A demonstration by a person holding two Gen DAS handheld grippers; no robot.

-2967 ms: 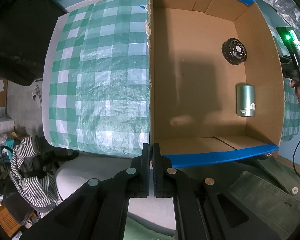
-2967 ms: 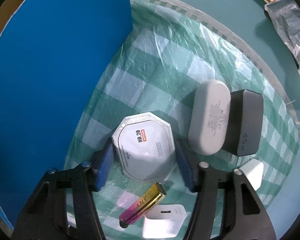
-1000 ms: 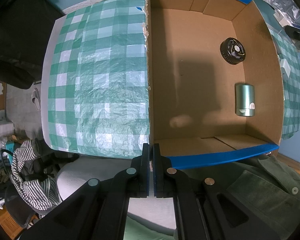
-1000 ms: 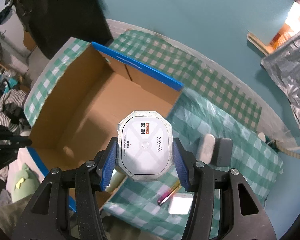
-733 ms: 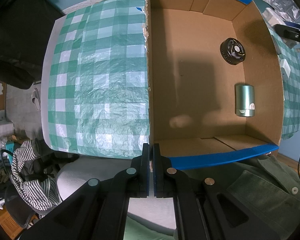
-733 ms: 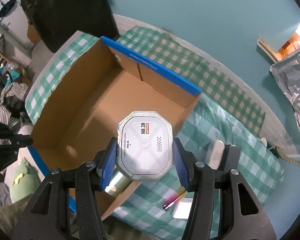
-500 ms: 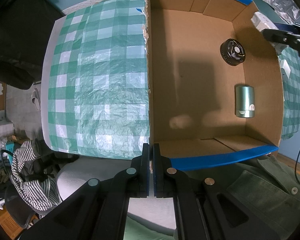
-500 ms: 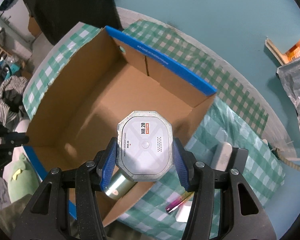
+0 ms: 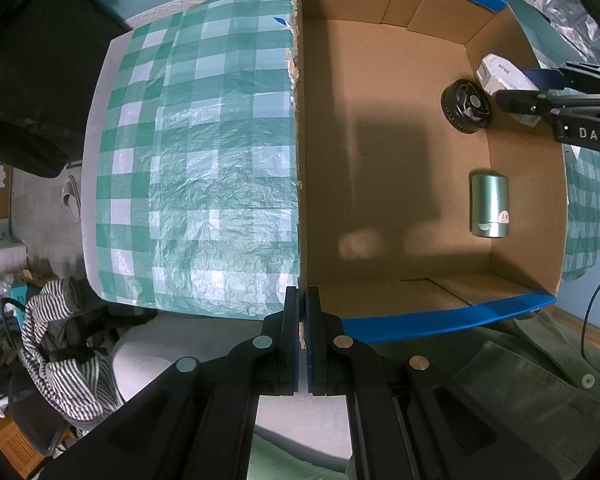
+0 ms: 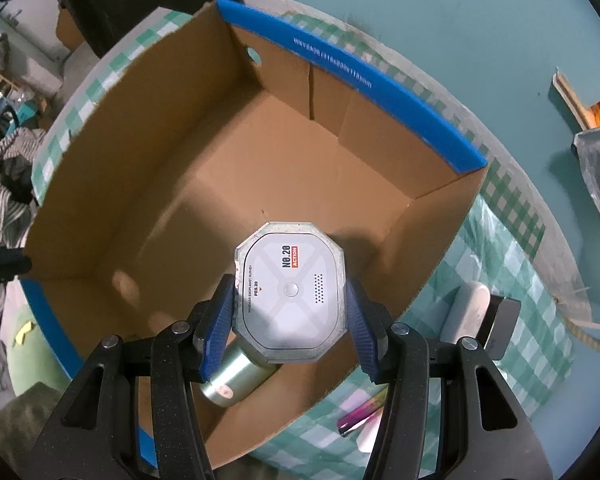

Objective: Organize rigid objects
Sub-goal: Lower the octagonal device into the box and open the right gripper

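Observation:
My right gripper (image 10: pixel 290 326) is shut on a white octagonal device (image 10: pixel 290 294) marked "No.20" and holds it above the inside of an open cardboard box (image 10: pixel 228 184) with blue rims. In the left wrist view the same device (image 9: pixel 504 80) and gripper show over the box's right wall. A green metal cylinder (image 9: pixel 490 205) and a black round disc (image 9: pixel 465 106) lie on the box floor. My left gripper (image 9: pixel 303 336) is shut on the box's near left corner wall (image 9: pixel 300 200).
The box stands on a green checked tablecloth (image 9: pixel 196 168). Right of the box lie a grey and a dark oblong case (image 10: pixel 482 320), a pink-gold battery (image 10: pixel 362 416) and white adapters. Striped clothing (image 9: pixel 56 360) lies below the table's edge.
My right gripper lifted the octagonal device off the tablecloth and carried it left over the box. The left gripper and the box have stayed still.

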